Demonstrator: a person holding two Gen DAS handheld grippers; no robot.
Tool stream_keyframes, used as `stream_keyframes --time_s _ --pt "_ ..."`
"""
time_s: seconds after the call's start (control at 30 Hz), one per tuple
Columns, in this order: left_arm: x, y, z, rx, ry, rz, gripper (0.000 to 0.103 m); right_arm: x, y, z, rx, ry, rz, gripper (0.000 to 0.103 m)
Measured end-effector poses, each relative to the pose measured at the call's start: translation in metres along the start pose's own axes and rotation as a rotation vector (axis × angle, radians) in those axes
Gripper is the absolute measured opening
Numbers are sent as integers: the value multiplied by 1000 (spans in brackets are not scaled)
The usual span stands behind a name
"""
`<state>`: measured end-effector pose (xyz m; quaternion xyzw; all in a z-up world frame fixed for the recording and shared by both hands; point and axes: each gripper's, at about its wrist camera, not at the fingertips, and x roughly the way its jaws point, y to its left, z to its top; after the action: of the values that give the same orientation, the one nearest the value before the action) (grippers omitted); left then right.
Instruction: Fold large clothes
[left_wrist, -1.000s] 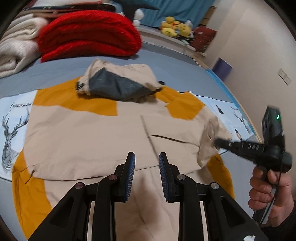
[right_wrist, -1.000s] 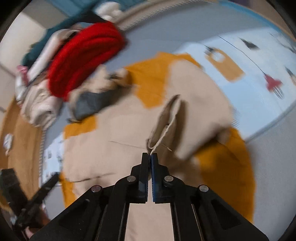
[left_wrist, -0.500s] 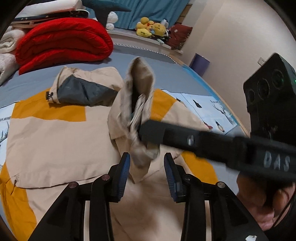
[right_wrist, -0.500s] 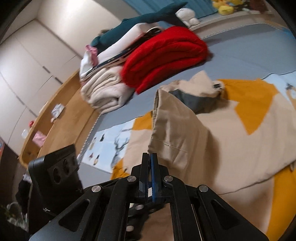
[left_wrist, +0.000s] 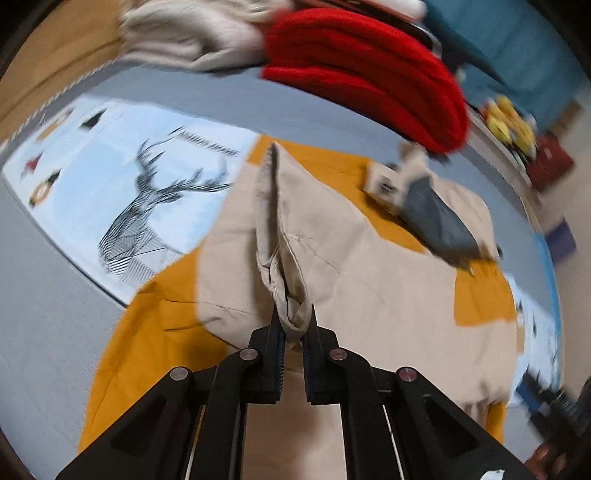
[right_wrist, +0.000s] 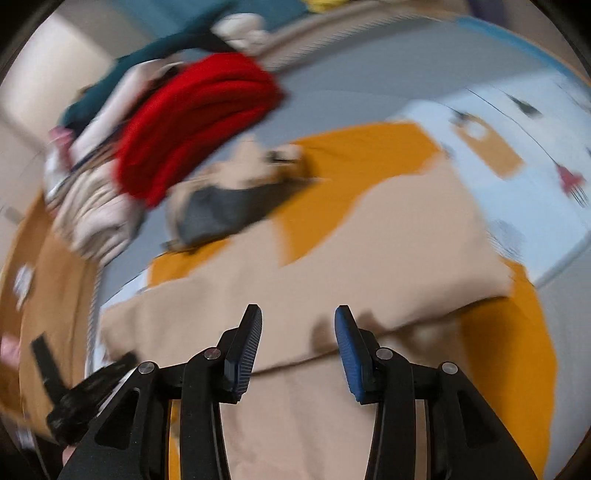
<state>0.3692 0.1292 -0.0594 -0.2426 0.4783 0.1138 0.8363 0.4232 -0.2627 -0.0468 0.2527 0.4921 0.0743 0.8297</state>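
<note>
A beige jacket (left_wrist: 369, 280) with a grey-lined hood (left_wrist: 439, 218) lies spread on an orange cloth (left_wrist: 147, 332) on the bed. My left gripper (left_wrist: 293, 328) has its jaws closing, and the pads pinch a raised fold of the jacket's beige sleeve (left_wrist: 273, 229), which stands up in a ridge ahead of it. In the right wrist view the jacket (right_wrist: 369, 258) lies flat under my right gripper (right_wrist: 298, 332). Its jaws are opening and nothing is between them. The left gripper's blurred black body (right_wrist: 85, 391) shows at the lower left of that view.
A folded red blanket (left_wrist: 369, 81) and cream blankets (left_wrist: 192, 40) are stacked at the head of the bed. A pale sheet with a deer print (left_wrist: 140, 192) lies left of the orange cloth. Soft toys (left_wrist: 509, 118) sit far right. A wooden surface (right_wrist: 37, 295) runs beside the bed.
The right gripper carried the sleeve up and across, then opened and let it go. The left gripper closed on the sleeve fold and swung left, rolling as it went.
</note>
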Motion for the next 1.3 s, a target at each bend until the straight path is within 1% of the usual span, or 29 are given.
stream_keyframes --time_s 0.1,0.13,0.2,0.33,0.37,0.4,0.47,0.53,0.57,0.6,0.63,0.7,0.73,0.77,0.8,0.83,0.87,0.9,0.93,0.97,1.0,1.03,1.07,1.1,1.17,1.3 --pt "13 19 9 -89 66 -30 16 14 -19 3 62 52 -92 43" --pt "11 29 7 -126 73 -27 19 19 -27 2 93 69 -105 43" --pt "12 40 7 -168 79 -23 22 25 -43 1 150 105 -120 43" --pt "20 63 9 -279 116 -77 24 40 -66 -3 252 164 -173 43" --pt "20 67 9 -294 117 -66 24 43 -72 -4 272 174 -191 43" --pt "19 68 9 -292 108 -47 24 44 -78 -5 292 182 -209 43" --pt "12 63 11 -253 64 5 24 44 -88 -7 317 183 -261 43" --pt "4 54 14 -208 18 30 24 35 -86 -6 306 133 -315 41" --pt "1 48 16 -173 -6 40 24 30 -83 -4 294 108 -323 41" --pt "-2 41 17 -131 -25 53 24 25 -78 -2 273 78 -326 41" --pt "-3 37 18 -97 -40 65 24 17 -69 0 241 30 -324 41" --pt "-3 26 19 -32 -54 68 24 7 -57 3 193 -38 -306 41" --pt "1 21 19 -14 -40 50 24 4 -49 5 156 -68 -283 41" --pt "7 19 17 -9 -8 17 24 4 -43 7 123 -79 -252 41" --pt "16 19 15 -21 39 -21 24 6 -38 9 96 -78 -222 41" --pt "25 21 13 -38 82 -37 24 11 -33 10 72 -67 -185 41" --pt "34 23 10 -51 120 -31 24 16 -33 11 59 -44 -152 41" --pt "45 28 7 -62 160 1 24 22 -33 10 59 -20 -141 41" --pt "51 31 5 -67 183 34 24 31 -32 8 60 17 -142 41" --pt "57 37 3 -80 208 76 24 40 -36 6 60 59 -154 41" --pt "59 41 2 -90 214 91 24 50 -43 3 57 101 -193 41" --pt "59 42 3 -96 215 90 23 60 -51 0 59 139 -245 41" --pt "56 42 5 -94 209 87 24 66 -60 -3 74 169 -279 41" --pt "52 40 8 -79 194 89 24 68 -68 -5 109 180 -271 41" --pt "41 33 13 -39 153 99 24 61 -68 -1 119 174 -268 41" --pt "26 18 16 34 91 120 24 36 -49 9 51 100 -286 41"
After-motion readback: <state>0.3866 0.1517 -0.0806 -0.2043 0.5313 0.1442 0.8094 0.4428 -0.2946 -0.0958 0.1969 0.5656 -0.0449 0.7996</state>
